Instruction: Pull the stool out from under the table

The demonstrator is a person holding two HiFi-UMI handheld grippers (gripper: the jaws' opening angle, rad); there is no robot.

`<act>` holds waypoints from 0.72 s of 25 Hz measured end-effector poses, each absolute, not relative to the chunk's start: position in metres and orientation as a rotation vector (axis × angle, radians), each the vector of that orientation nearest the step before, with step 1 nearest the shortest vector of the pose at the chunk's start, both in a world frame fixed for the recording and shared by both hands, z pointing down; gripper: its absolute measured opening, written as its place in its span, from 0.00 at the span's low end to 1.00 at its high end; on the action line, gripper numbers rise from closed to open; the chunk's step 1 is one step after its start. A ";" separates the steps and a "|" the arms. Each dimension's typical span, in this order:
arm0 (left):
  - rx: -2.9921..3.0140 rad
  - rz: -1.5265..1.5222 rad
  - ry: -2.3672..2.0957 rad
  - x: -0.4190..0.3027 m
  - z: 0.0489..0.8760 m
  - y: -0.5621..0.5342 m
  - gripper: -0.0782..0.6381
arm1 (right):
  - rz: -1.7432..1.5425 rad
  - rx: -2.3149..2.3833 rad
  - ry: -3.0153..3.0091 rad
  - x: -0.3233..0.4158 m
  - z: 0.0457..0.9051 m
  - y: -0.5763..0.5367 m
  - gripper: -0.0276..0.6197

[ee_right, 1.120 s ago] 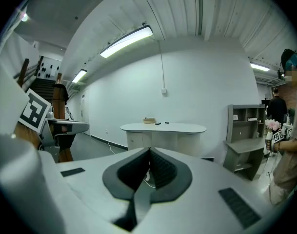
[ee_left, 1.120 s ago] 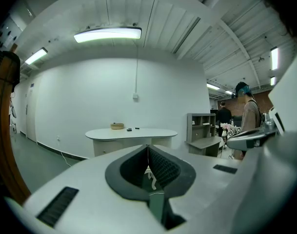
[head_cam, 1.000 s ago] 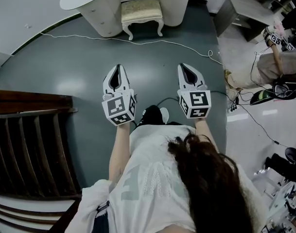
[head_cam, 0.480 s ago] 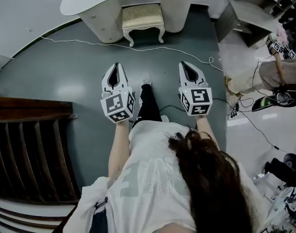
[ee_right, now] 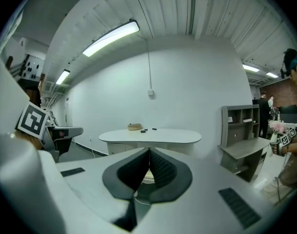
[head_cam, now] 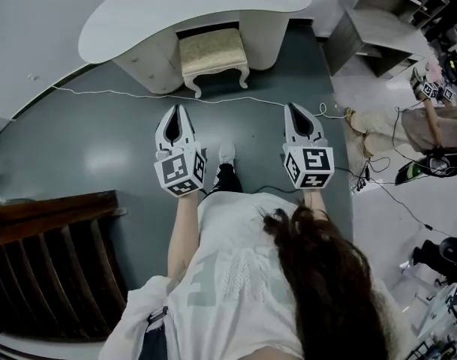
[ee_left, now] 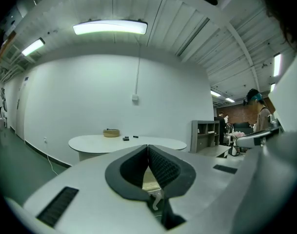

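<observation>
Stool (head_cam: 211, 57): located at 12 o'clock in the head view, standing in the kneehole of the white table (head_cam: 138, 21) between its two pedestals. The rear of the cushioned seat is under the table top. The front edge and the two curved front legs stand clear on the grey floor. This is judged to be its stowed position, and the task has not yet acted on it.

Orientation: the seat is rectangular. Its long axis runs 9 o'clock to 3 o'clock, parallel to the table's front edge. The long front side faces 6 o'clock, toward the person, which is also the only free way out.

Left gripper (head_cam: 177, 111): held ahead of the body at about 11 o'clock from the person's torso, pointing toward 12 o'clock. Its own view shows the jaws pressed together with nothing between them. A stool leg shows beyond them only.

Right gripper (head_cam: 294, 108): held at about 1 o'clock from the torso, parallel to the left. Jaws likewise clenched and empty.

Assessment: both grippers are well apart from the stool and touch nothing. They are carried side by side, one toward each end of the seat, which suits a two-sided take. The jaws would have to part before any hold on the seat edge or legs.

Hazard noted: a thin cable (head_cam: 138, 96) lies across the floor between the grippers and the stool, in the path of withdrawal. One shoe (head_cam: 226, 154) stands just short of it.
</observation>
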State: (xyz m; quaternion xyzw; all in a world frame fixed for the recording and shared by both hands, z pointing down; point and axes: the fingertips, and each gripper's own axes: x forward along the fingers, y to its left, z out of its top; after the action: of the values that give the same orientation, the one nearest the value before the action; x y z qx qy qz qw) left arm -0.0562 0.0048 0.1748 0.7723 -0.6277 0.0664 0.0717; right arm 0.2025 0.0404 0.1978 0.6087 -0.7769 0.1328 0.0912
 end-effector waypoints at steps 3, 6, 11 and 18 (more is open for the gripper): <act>2.307 0.161 -1.873 -0.066 0.173 -0.027 0.15 | 0.391 1.807 -2.301 0.190 0.195 0.011 0.09; 2.312 0.128 -1.884 -0.080 0.166 -0.064 0.15 | 0.402 1.813 -2.293 0.175 0.193 -0.024 0.09; 2.325 0.116 -1.855 -0.099 0.172 -0.118 0.15 | 0.444 1.802 -2.279 0.147 0.201 -0.071 0.09; 2.386 0.157 -1.788 -0.109 0.182 -0.196 0.15 | 0.461 1.768 -2.251 0.121 0.212 -0.145 0.09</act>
State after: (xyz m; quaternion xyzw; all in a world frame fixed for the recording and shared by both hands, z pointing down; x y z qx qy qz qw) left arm -0.1093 -0.1961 0.1825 0.7967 -0.5970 0.0523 0.0780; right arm 0.1208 -0.1454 0.2124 0.6052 -0.7709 0.1579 0.1208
